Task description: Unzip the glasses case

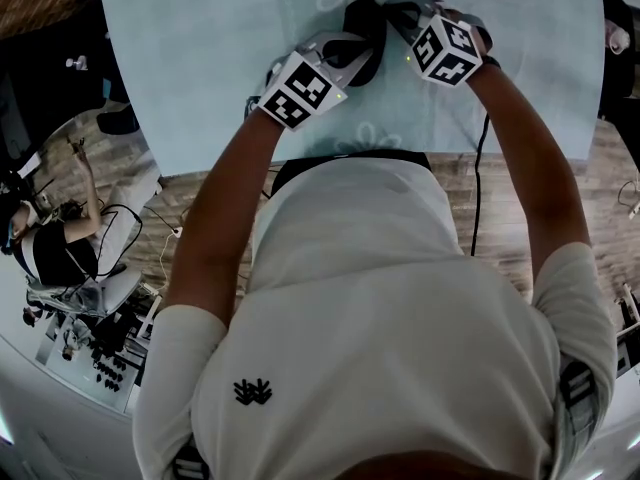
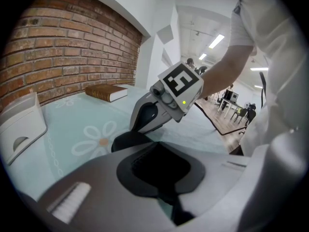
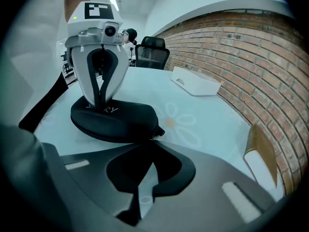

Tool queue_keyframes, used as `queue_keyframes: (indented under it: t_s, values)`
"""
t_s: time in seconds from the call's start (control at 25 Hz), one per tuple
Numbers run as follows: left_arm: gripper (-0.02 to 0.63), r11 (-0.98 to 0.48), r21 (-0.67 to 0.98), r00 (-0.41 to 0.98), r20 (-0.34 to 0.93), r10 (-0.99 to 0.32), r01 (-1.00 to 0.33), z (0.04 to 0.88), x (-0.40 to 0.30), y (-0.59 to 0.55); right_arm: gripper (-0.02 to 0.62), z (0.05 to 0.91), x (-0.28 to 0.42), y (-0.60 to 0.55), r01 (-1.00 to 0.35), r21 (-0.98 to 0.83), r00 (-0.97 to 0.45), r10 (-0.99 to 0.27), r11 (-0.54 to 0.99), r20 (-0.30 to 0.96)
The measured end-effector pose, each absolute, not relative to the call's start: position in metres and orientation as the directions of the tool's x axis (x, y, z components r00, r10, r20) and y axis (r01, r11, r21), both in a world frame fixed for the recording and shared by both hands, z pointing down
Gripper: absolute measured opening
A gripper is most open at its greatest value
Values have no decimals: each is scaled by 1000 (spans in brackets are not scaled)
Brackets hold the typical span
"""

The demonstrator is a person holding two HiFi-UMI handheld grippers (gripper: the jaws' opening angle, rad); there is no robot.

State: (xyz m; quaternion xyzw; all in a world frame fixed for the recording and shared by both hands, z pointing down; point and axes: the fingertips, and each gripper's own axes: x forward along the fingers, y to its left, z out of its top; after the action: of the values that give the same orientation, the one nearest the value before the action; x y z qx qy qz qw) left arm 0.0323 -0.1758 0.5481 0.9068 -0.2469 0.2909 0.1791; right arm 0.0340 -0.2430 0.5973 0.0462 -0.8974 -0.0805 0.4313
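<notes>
**Fig.** Two-gripper hold on a zipped case, R gripper view as ref.

**(a)** The glasses case [image 3: 113,120] is a black clamshell, zipped shut as far as I can see. It lies flat on the pale flowered tablecloth [image 3: 207,115], left of centre in the frame. In the head view it sits at top centre btwn my two marker cubes.

**(b)** My left gripper [image 3: 100,103] stands upright on the case, upper left. Its jaws are closed together w/ the tips bearing down on the lid, so this is a hold-down, not a grasp (whether any fabric is nipped, I can't tell).

**(c)** My right gripper [image 3: 150,141], lower centre, has its jaws pinched together at the case's near end. They close on what I take for the zip pull [image 3: 158,131], a small dark tab at the seam.

**Handling, est.:**
- The case is probably light and will skid on the cloth unless (b) bears on it.
- The shell looks semi-stiff w/ a fabric skin. It should give a little but not crush.
- The pull is small and thin, so it can slip the pads. Best to take it deep and flat and tug along the seam, not away from it.

**Bkgd:** white tray [image 3: 195,86] at upper right, book [image 3: 263,149] at the right edge.
</notes>
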Motion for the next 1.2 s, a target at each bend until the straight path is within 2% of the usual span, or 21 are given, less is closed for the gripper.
queue_keyframes:
  t_s: [0.36, 0.92, 1.2]
  values:
    - [52, -818, 190, 716, 613, -332, -542, 549, 33, -177, 0, 600, 28, -251, 111, 210, -604, -102, 971, 791]
    - [51, -829, 221, 739, 604, -297, -513, 551, 29, -178, 0, 600, 10, -257, 381, 256, -530, -18, 888, 848]
    - [51, -838, 214, 743, 604, -290, -501, 549, 31, -179, 0, 597, 7, -258, 481, 307, -489, -38, 821, 871]
